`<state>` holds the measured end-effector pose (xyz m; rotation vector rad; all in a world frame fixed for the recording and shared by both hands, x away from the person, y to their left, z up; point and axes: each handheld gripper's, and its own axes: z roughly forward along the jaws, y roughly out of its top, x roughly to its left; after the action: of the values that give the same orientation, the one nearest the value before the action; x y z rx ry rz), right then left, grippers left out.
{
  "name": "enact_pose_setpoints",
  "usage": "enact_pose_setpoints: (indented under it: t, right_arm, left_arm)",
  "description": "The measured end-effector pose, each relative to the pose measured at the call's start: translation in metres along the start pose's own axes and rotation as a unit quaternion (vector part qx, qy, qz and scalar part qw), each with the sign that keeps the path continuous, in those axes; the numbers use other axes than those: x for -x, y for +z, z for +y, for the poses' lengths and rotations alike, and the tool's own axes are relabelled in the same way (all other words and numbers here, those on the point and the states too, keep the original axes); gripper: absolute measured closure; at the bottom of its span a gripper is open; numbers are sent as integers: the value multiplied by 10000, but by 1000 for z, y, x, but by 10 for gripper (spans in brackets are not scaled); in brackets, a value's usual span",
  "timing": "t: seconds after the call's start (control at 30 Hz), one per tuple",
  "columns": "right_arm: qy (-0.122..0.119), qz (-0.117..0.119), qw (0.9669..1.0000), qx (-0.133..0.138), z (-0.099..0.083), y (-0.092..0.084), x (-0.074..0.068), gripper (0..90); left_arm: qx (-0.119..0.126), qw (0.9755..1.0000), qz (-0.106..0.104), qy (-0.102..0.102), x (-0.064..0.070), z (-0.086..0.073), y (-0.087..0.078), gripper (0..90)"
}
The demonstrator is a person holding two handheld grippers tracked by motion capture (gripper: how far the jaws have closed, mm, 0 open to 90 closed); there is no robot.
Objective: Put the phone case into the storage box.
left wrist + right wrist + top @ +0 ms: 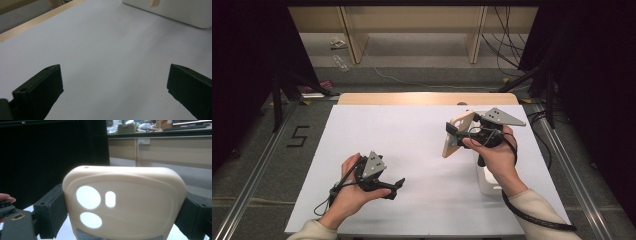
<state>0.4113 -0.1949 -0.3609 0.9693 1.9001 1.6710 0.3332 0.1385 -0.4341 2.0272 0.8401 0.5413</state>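
Right gripper [457,131] was clamped across the cream phone case [124,202] – held edge-up off the table, mid-carry – left gripper [399,183] idle, jaws wide and empty; next move probably needed a steady set-down beside the white box [486,181].

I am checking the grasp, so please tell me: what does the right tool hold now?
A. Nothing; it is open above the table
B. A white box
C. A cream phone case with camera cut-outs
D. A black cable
C: in the right gripper view the two black jaws of the right tool press on both sides of the cream phone case, whose camera cut-outs show through, and it is lifted off the white table.
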Motion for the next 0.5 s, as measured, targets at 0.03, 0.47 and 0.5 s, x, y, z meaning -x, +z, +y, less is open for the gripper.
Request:
enact_pose_setpoints:
  t: [0.03, 0.47, 0.5]
  right_arm:
    - [11, -5, 10000, 1, 0, -1, 1, 121]
    - [45, -132, 9999, 39, 4, -5, 9, 121]
    - [52, -143, 9999, 43, 4, -5, 9, 121]
  left_arm:
    - [-10, 10000, 11, 3, -1, -1, -1, 0]
    - [-47, 10000, 79, -23, -5, -5, -2, 0]
    - [-45, 10000, 80, -26, -5, -5, -2, 0]
